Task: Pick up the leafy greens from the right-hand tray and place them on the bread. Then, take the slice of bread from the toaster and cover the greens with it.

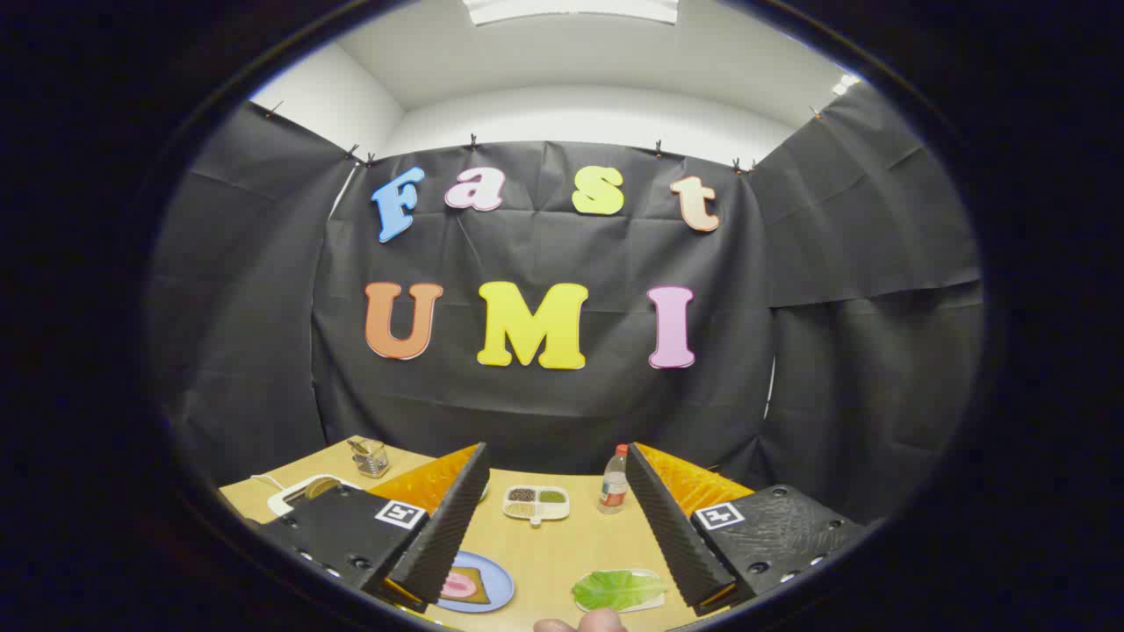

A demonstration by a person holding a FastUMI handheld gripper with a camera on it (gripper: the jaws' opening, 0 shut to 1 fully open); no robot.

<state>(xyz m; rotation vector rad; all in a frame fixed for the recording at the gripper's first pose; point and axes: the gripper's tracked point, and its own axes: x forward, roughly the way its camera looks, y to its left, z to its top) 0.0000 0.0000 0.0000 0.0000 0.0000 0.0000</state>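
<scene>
Toaster: white, at the desk's far left corner, partly behind the left finger; a slice of bread seems to sit in its slot, hard to make out.

Metal-wire holder: near the back edge, just right of the toaster, a utensil in it.

Blue plate: round, just right of the left fingertip, partly covered by it. On it a slice of bread, brown crust, with a pink round piece on top.

Divided white dish: four compartments with dark, green and pale fillings, beyond the fingers, near mid-desk.

Bottle: upright, red cap, just right of the dish, touching nothing.

Leafy greens: one broad, bright green leaf, veined, lying flat on a white tray; long axis runs left to right across the desk. Sits between the fingers, close to the right fingertip.

Hand-held gripper: fingers spread wide, nothing between them pressed. Bare wood lies between plate and tray and ahead to the dish.

A person's fingertip shows at the near edge, just below the leaf.
</scene>
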